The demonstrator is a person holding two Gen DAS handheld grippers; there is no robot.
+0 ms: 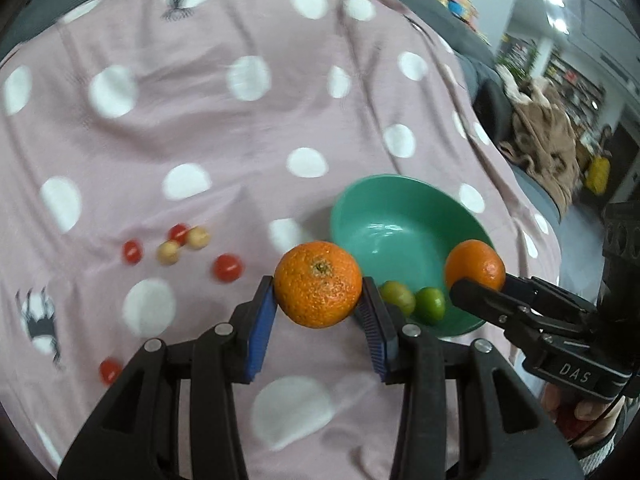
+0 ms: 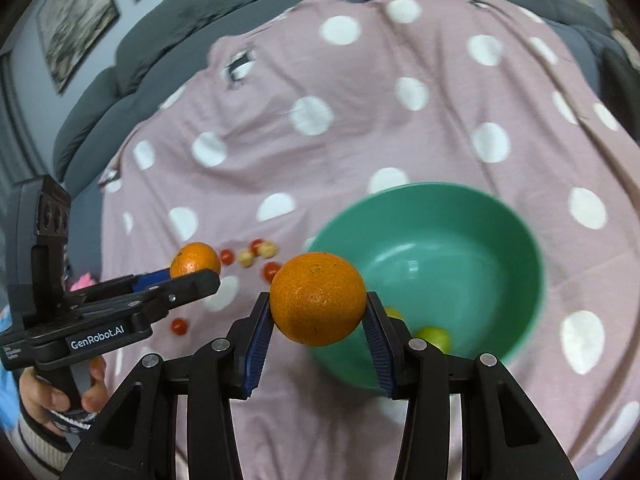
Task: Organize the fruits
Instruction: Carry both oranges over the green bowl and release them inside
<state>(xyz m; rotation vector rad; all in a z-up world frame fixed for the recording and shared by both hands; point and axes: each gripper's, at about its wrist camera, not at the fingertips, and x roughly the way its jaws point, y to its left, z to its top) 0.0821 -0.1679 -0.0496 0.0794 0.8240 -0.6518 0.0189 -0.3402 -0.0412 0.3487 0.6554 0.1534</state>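
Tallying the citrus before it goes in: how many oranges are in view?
2. One round orange is clamped in the left tool, beside the green plastic bowl; the other round orange is clamped in the right tool at the bowl's rim. None visible inside.

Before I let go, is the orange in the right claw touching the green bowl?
Apart. The right wrist view shows the orange clamped in the right claw above the bowl, near its rim, not resting on it.
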